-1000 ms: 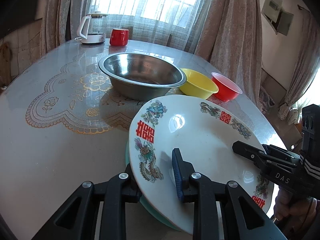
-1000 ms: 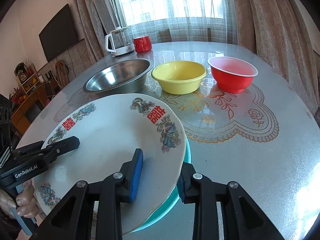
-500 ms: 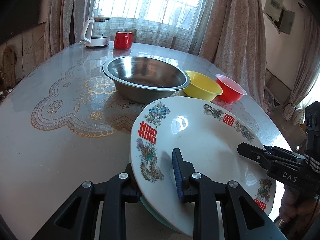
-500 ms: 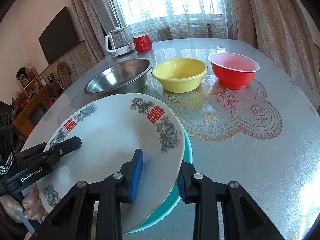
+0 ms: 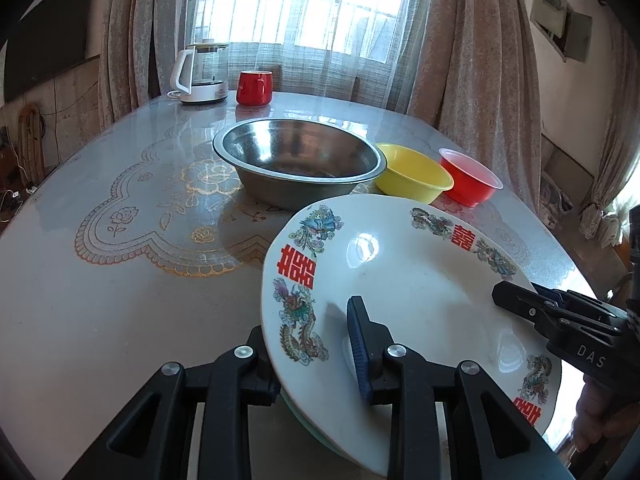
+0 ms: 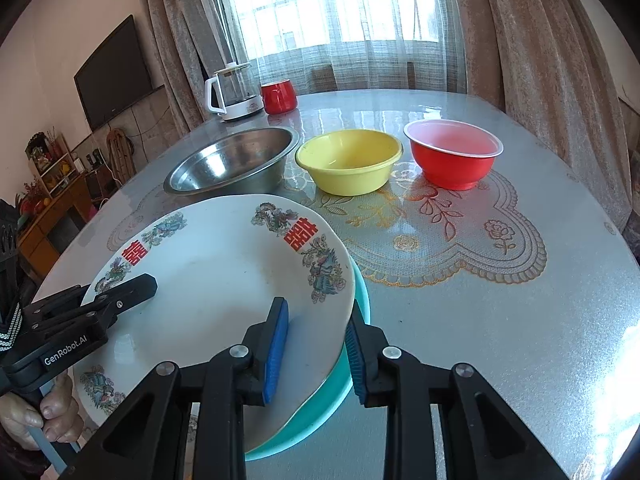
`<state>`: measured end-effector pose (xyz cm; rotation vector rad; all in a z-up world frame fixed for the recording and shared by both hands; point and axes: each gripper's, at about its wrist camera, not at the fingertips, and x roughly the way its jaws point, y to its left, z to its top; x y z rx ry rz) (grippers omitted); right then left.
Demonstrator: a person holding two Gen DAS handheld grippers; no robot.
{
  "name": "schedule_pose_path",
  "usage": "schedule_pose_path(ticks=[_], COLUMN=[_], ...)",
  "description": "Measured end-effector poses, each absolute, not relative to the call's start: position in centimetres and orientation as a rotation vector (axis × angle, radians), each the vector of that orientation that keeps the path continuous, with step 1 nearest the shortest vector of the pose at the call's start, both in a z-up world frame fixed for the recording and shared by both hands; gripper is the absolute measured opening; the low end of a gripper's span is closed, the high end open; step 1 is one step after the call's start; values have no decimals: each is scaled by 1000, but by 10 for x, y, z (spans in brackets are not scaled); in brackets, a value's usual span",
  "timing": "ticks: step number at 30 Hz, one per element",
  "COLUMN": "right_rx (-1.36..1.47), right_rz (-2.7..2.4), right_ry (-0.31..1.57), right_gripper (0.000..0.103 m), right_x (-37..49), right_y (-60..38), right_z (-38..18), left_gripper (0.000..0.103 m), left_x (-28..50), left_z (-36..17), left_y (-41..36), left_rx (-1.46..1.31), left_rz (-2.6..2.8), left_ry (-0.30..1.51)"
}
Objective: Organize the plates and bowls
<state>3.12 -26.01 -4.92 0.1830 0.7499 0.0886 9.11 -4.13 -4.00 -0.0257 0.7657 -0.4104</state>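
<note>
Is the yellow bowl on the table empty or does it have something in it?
Empty. The right wrist view looks down into the yellow bowl and shows only its bare yellow inside. It stands upright between the steel basin and the red bowl.

A white electric kettle (image 5: 201,74) stands beside a red mug (image 5: 254,87) at the table's (image 6: 500,340) far edge; a television (image 6: 114,74) hangs on the wall.

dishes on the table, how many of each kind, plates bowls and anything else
plates: 2, a white decorated plate stacked on a teal plate
bowls: 3, a steel bowl, a yellow bowl, a red bowl
mugs: 1, a red mug
kettles: 1, a white kettle
total: 7
</note>
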Motion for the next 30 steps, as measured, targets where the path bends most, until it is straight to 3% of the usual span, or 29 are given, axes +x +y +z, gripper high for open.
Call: schedule_pose_path(ticks=[30], right_rx=[164], right_rz=[88], right_ry=[749], right_gripper=[30], right_x=[21], right_y=[-258], right_z=[-49], left_gripper=[34], left_x=[85], left_z=[-38], left_y=[-49], left_rx=[33], left_rz=[-334], left_ry=[755])
